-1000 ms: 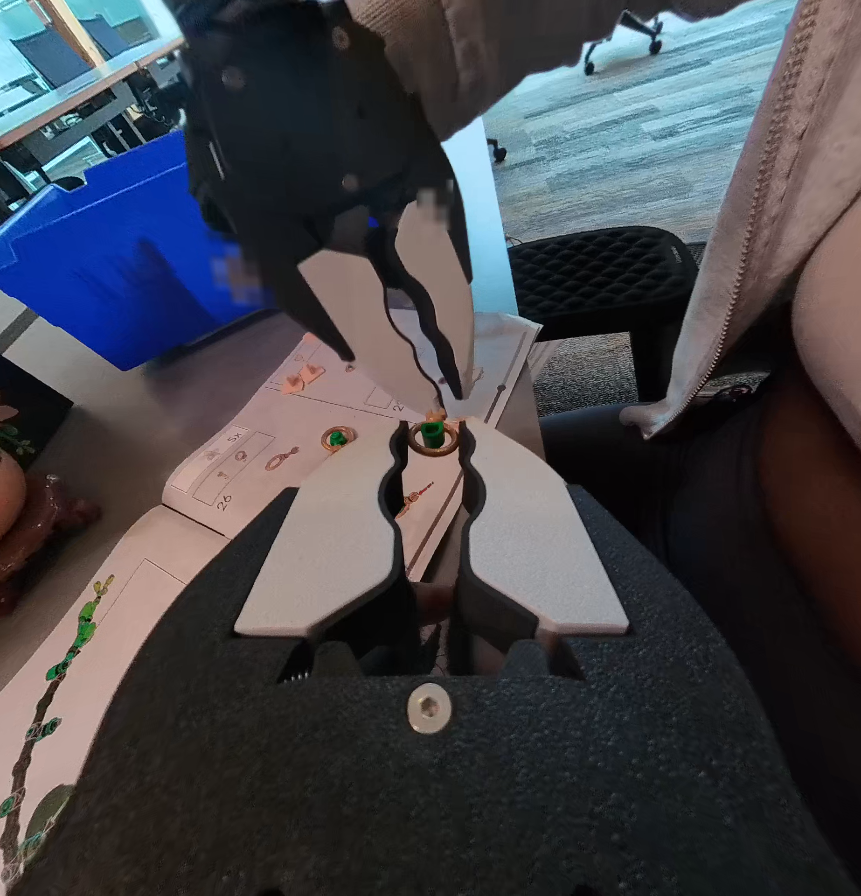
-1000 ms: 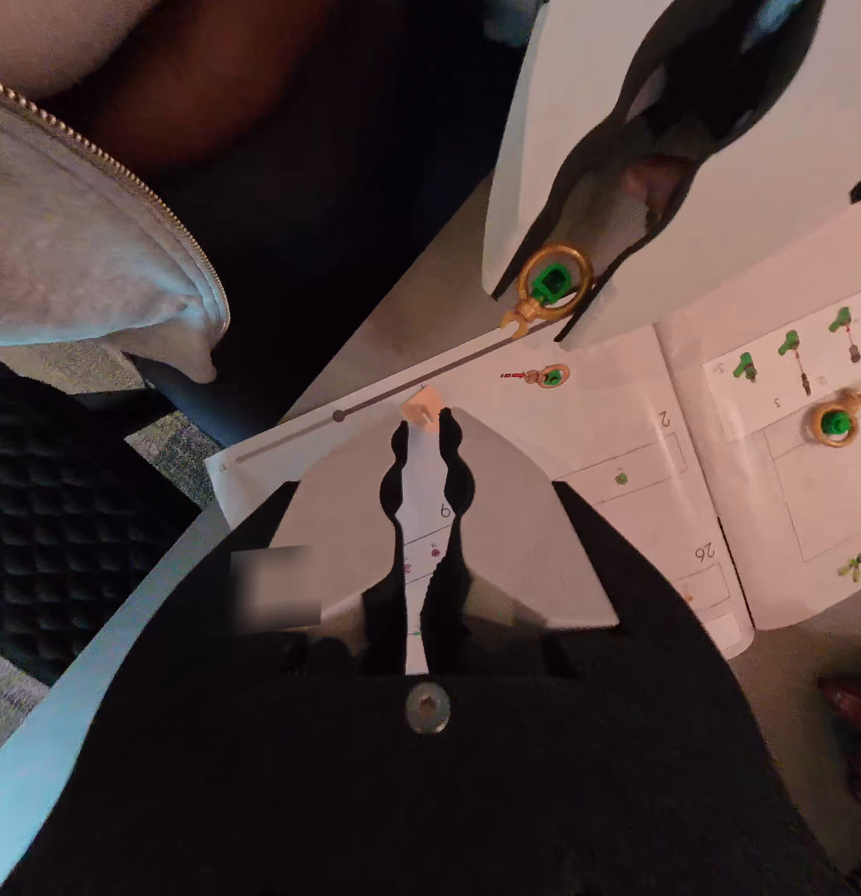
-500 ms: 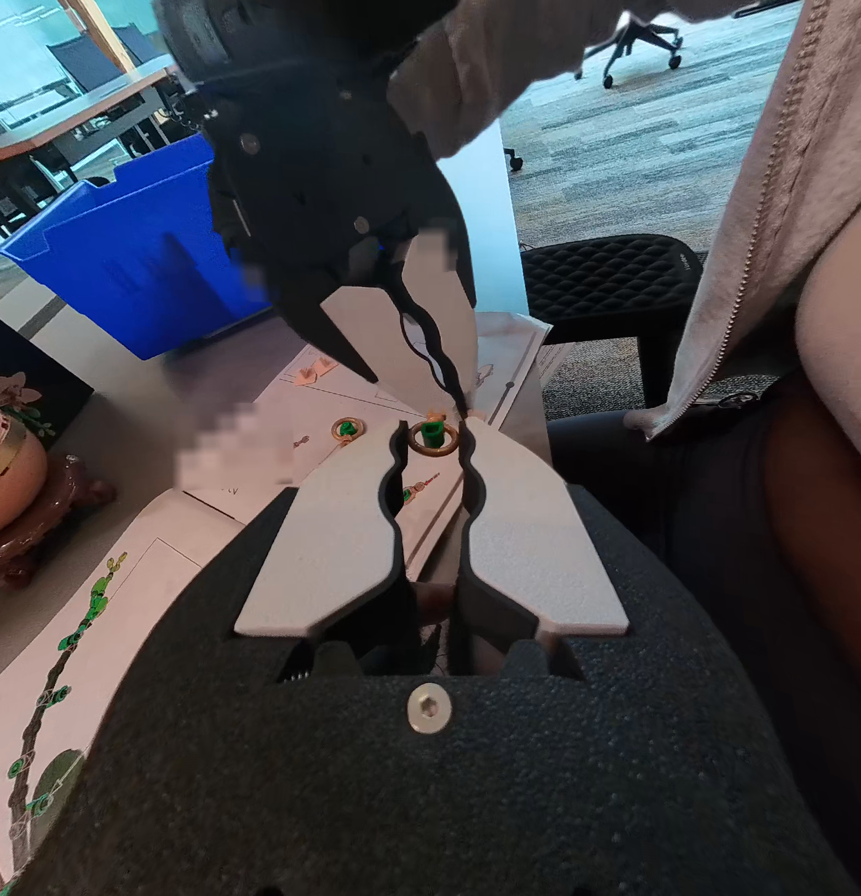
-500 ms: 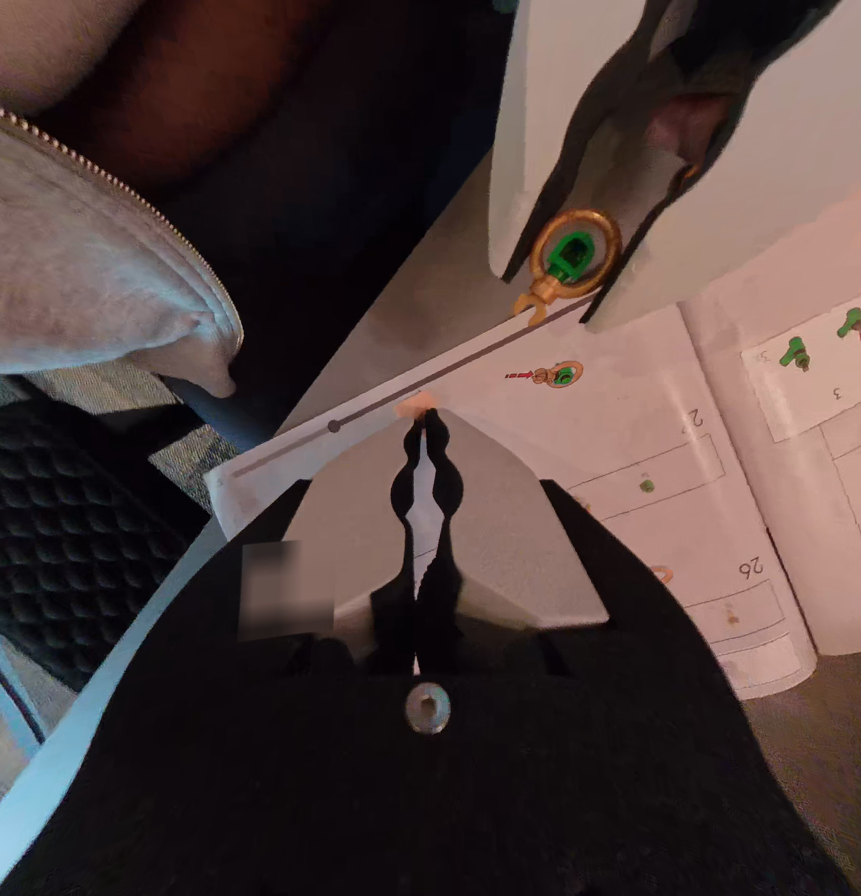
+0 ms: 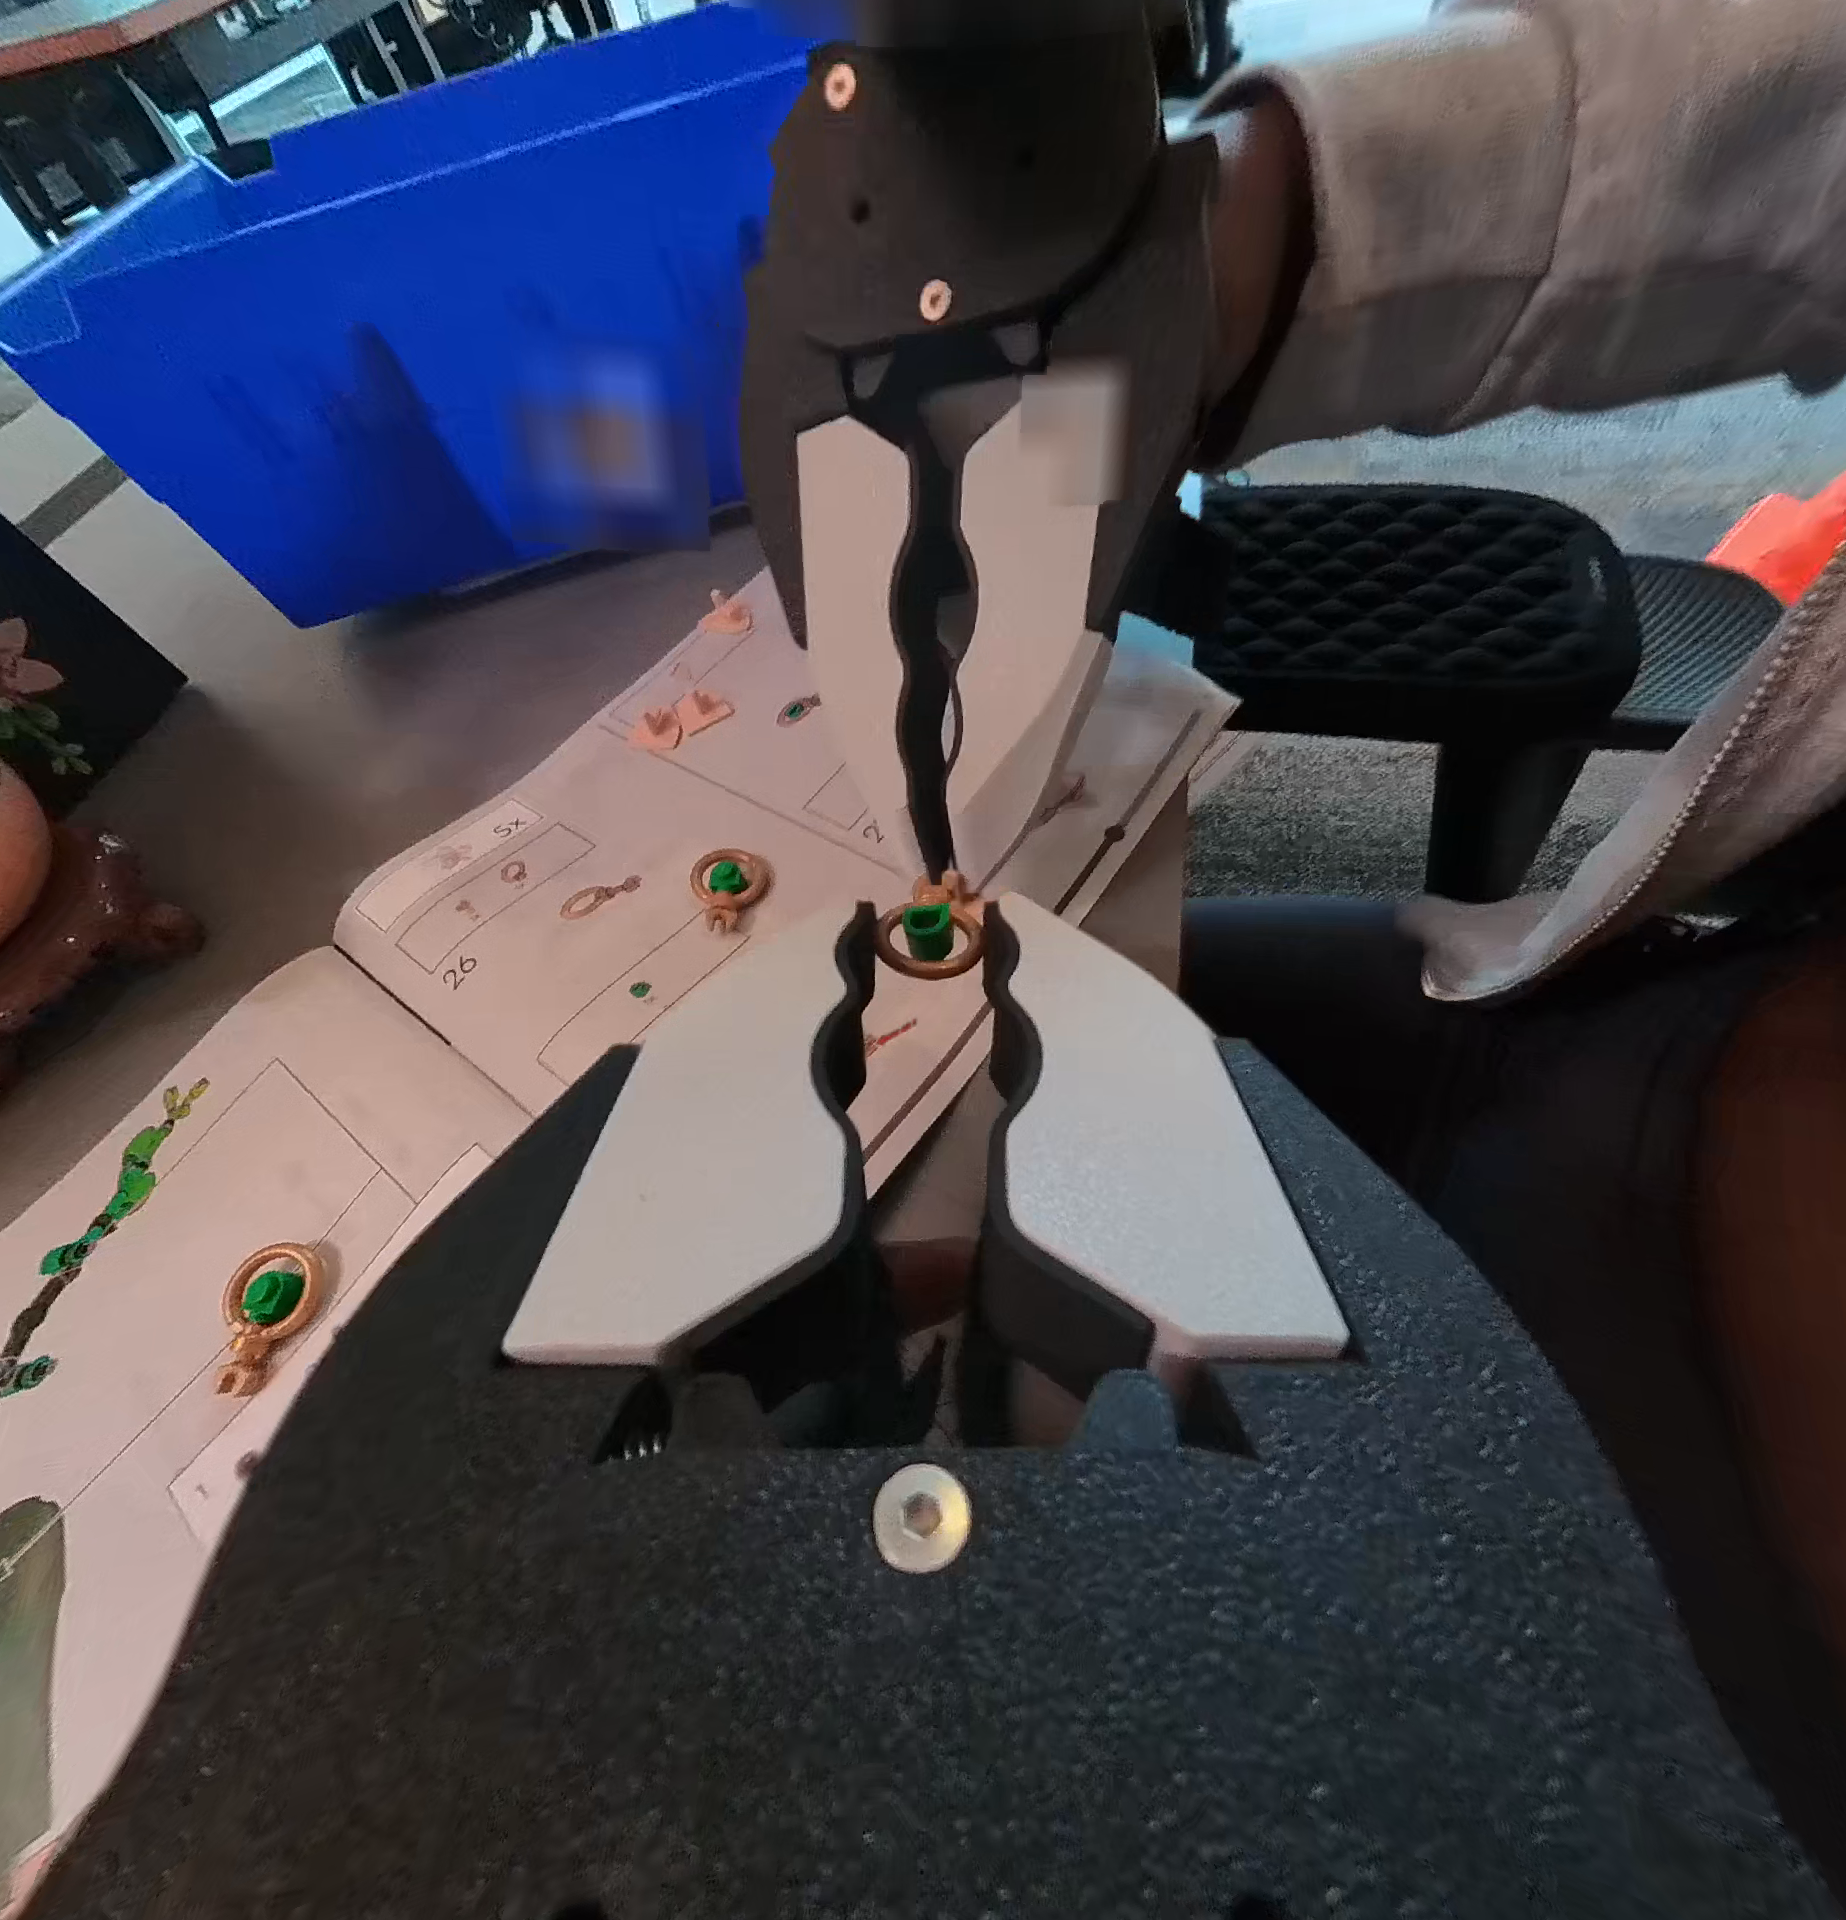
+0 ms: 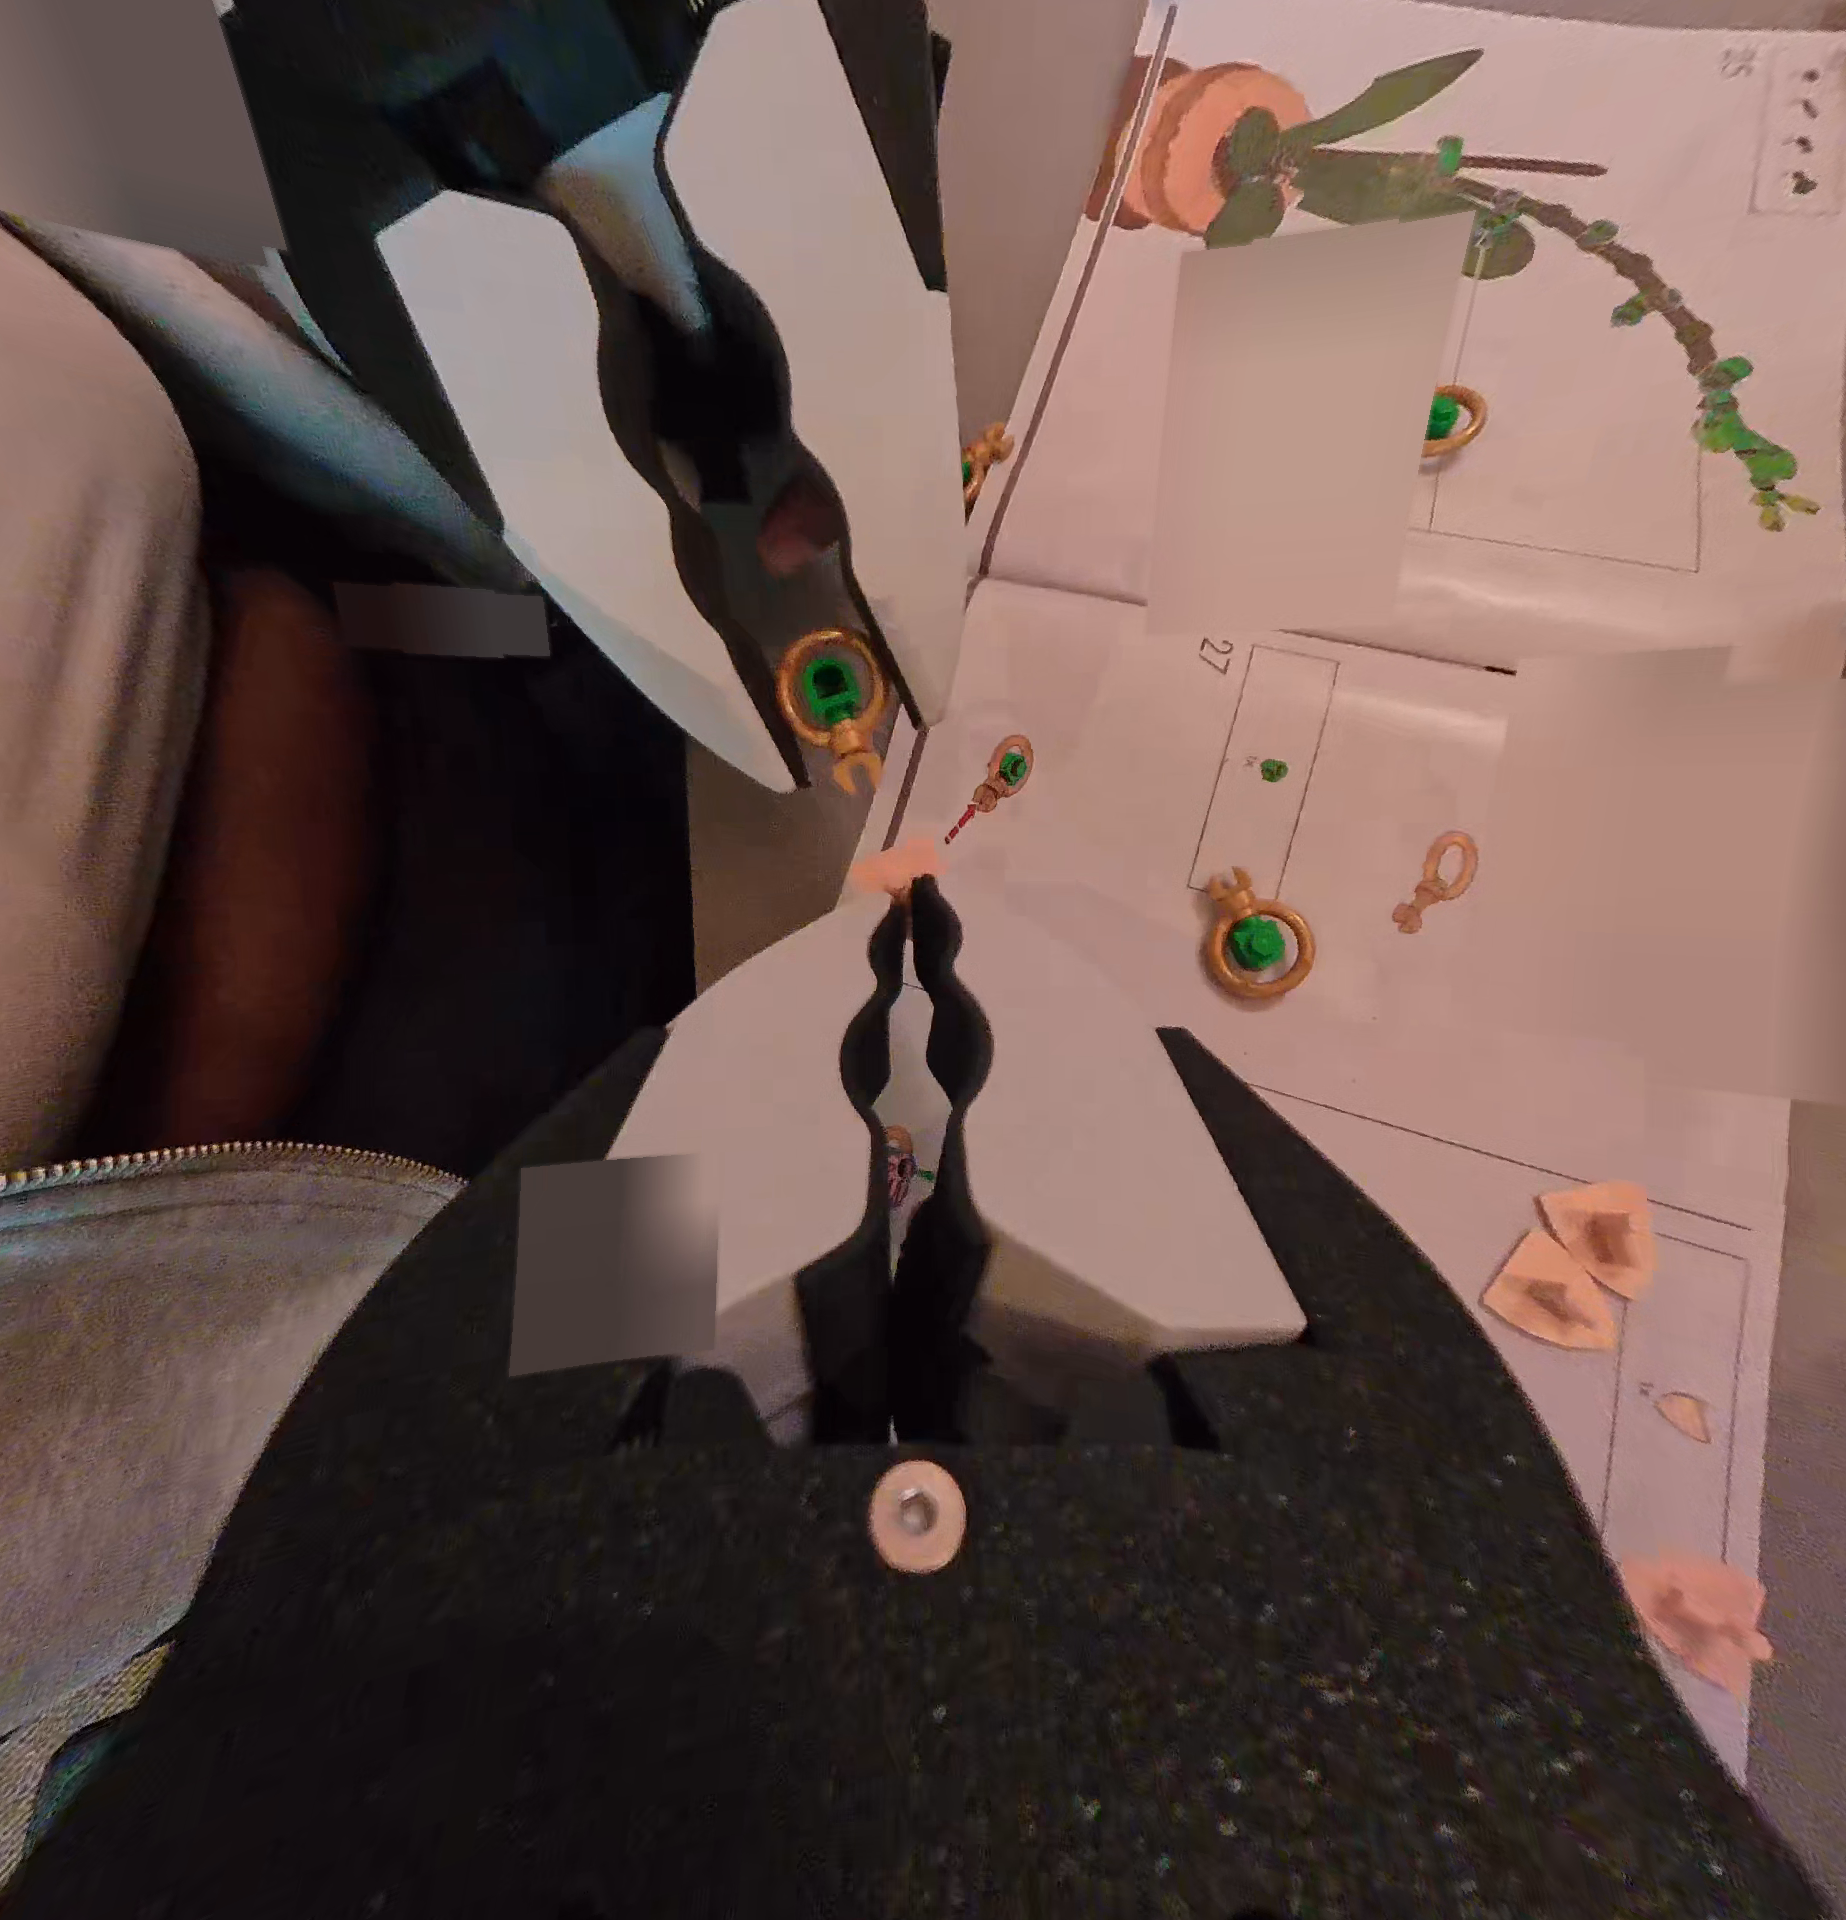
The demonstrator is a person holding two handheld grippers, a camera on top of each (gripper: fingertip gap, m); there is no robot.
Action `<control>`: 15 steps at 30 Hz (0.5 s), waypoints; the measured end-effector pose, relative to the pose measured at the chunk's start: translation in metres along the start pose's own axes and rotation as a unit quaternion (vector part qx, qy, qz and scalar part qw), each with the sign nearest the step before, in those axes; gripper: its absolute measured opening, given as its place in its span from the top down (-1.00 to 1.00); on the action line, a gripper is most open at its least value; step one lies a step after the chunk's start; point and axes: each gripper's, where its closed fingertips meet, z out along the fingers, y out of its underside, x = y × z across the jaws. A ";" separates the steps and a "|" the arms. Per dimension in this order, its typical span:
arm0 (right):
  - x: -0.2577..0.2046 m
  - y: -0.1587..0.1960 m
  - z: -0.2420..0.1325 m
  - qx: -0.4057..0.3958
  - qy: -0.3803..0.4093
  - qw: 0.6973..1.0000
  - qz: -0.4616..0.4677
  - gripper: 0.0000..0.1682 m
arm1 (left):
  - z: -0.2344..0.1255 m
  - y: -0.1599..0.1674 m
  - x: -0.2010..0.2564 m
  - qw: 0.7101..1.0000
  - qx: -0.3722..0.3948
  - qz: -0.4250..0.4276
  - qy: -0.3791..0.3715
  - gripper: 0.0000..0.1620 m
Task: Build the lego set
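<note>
The left gripper [image 5: 924,930] clamps a gold ring with a green stud [image 5: 924,935] above the instruction booklet [image 5: 545,956], the right gripper [image 6: 914,894] pinches a pale pink petal piece [image 6: 893,868] just beside it, not yet joined; two finished rings [image 5: 730,881] and loose petals [image 6: 1568,1262] lie on the pages, so the build looks early.

Gold ring [image 5: 920,938] with green stud [image 5: 921,930] inside, upright above the open booklet [image 5: 545,935].

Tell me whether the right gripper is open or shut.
Shut. The right gripper has its fingertips pinched on a small pink piece, with only a thin gap between the fingers farther back.
</note>
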 end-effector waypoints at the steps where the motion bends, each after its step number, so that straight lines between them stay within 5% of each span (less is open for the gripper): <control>1: 0.000 -0.001 -0.001 0.006 0.004 1.000 0.000 0.98 | 0.000 -0.001 0.000 1.000 0.001 -0.004 0.000 0.76; 15: -0.005 -0.010 -0.002 0.056 0.018 0.998 0.005 0.98 | 0.005 -0.001 0.005 1.000 -0.009 0.007 -0.007 0.76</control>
